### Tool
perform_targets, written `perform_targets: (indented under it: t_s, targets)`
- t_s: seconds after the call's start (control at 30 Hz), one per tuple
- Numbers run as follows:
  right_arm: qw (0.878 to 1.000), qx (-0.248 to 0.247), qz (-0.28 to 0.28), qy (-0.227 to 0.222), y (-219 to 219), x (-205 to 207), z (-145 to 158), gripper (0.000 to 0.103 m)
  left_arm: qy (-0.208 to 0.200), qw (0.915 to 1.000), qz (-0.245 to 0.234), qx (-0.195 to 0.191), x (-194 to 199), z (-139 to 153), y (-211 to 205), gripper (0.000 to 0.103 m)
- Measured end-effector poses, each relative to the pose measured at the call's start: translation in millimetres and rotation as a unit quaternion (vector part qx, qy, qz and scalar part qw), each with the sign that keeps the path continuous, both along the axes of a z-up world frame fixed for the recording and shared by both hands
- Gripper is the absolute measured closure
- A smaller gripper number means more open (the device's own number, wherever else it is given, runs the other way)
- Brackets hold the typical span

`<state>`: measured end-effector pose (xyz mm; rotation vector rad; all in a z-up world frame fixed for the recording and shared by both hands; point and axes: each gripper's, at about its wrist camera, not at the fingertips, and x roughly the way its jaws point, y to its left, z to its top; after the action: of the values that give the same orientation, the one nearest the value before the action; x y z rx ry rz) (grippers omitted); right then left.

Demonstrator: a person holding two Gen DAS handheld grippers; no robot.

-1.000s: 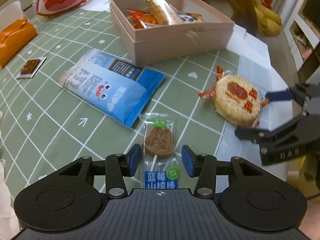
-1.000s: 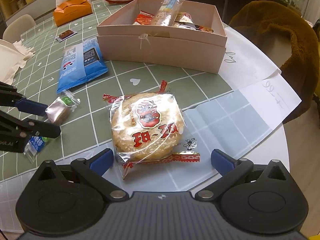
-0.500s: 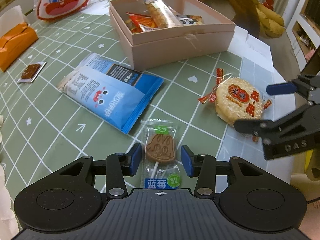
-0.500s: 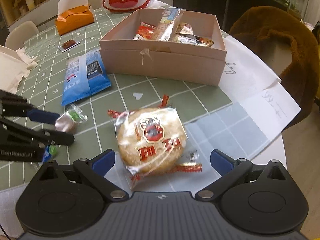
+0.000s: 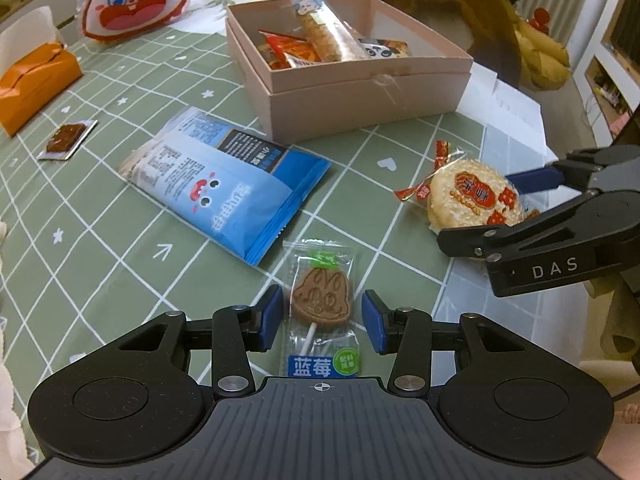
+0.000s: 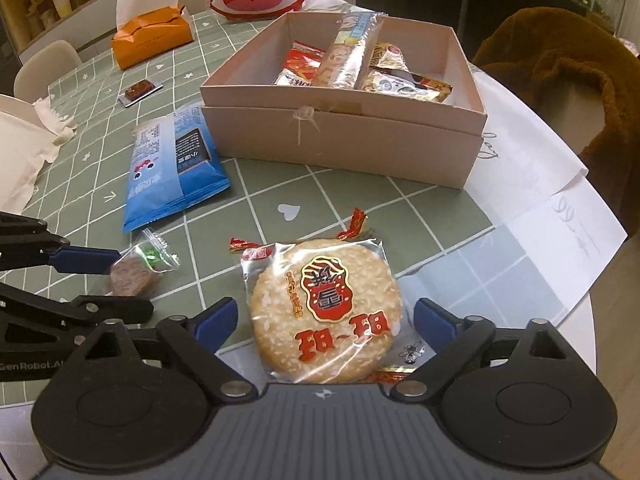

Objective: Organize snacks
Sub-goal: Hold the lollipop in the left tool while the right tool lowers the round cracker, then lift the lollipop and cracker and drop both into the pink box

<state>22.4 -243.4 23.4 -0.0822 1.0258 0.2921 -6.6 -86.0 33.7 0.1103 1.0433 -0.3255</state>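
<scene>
The left gripper [image 5: 322, 316] stands released, its blue pads either side of a wrapped bunny-shaped lollipop [image 5: 322, 298] that lies on the green grid tablecloth [image 5: 100, 240], neither pad touching the wrapper. The right gripper [image 6: 324, 320] is also spread wide, straddling a wrapped round rice cracker [image 6: 326, 312] near the table's edge. Behind them a blue snack bag [image 5: 228, 180] lies just beside the open pink box [image 5: 360, 108] holding several snacks.
</scene>
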Motion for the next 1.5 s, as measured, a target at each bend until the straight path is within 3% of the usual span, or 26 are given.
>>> perform_targets:
  t_s: [0.1,0.23,0.27,0.5,0.57,0.63,0.77,0.87,0.93,1.07,1.17,1.27,1.33,1.5]
  targets:
    - [1.000,0.000,0.001,0.001,-1.6,-3.8,2.1,0.021,0.000,1.0000,-0.004,-0.004,-0.7,0.4,1.7,0.055]
    - [1.000,-0.001,0.000,0.000,-3.4,-10.4,3.6,0.022,-0.010,0.9997,-0.020,0.010,-5.9,-0.4,-0.8,0.056]
    - [1.000,-0.001,-0.002,0.000,-4.4,-11.9,3.5,0.023,-0.015,0.9996,-0.017,0.015,-7.5,-0.4,-1.2,0.060]
    - [1.000,0.009,-0.007,-0.010,-15.6,-21.1,14.5,0.024,-0.032,0.9993,0.020,-0.004,-17.8,4.7,2.7,0.063]
    - [1.000,0.009,-0.014,-0.027,-20.9,-18.7,28.4,0.025,-0.058,0.9974,0.034,-0.024,-13.8,26.1,6.4,0.063]
    - [0.998,0.024,-0.015,-0.056,-29.6,-12.7,56.6,0.025,-0.110,0.9915,0.041,-0.057,-5.9,66.7,14.3,0.063]
    - [0.985,0.060,-0.035,-0.157,-53.2,14.6,154.0,0.025,-0.213,0.9663,0.056,-0.132,22.9,166.1,35.8,0.063]
    - [0.976,0.092,-0.050,-0.189,-67.3,47.8,212.6,0.025,-0.255,0.9545,0.051,-0.146,49.5,212.2,36.3,0.062]
    - [0.974,0.101,-0.053,-0.196,-71.1,74.6,238.4,0.025,-0.263,0.9532,0.039,-0.144,73.0,223.7,26.4,0.062]
    - [0.974,0.070,-0.076,-0.204,-64.4,116.2,250.8,0.025,-0.203,0.9632,0.040,-0.172,126.1,195.5,10.9,0.061]
    - [0.979,0.071,-0.079,-0.174,-55.6,139.5,235.5,0.025,-0.113,0.9606,0.045,-0.250,180.9,128.5,8.4,0.063]
    - [0.987,0.067,-0.083,-0.124,-42.1,165.7,207.5,0.025,-0.030,0.9606,0.087,-0.262,218.8,71.9,16.6,0.063]
    - [0.989,0.062,-0.081,-0.108,-34.4,176.2,192.6,0.025,-0.027,0.9565,0.103,-0.271,222.7,62.6,26.9,0.063]
    - [0.992,0.079,-0.088,-0.044,-23.4,213.5,140.1,0.023,-0.043,0.9599,0.127,-0.246,207.9,53.7,62.3,0.063]
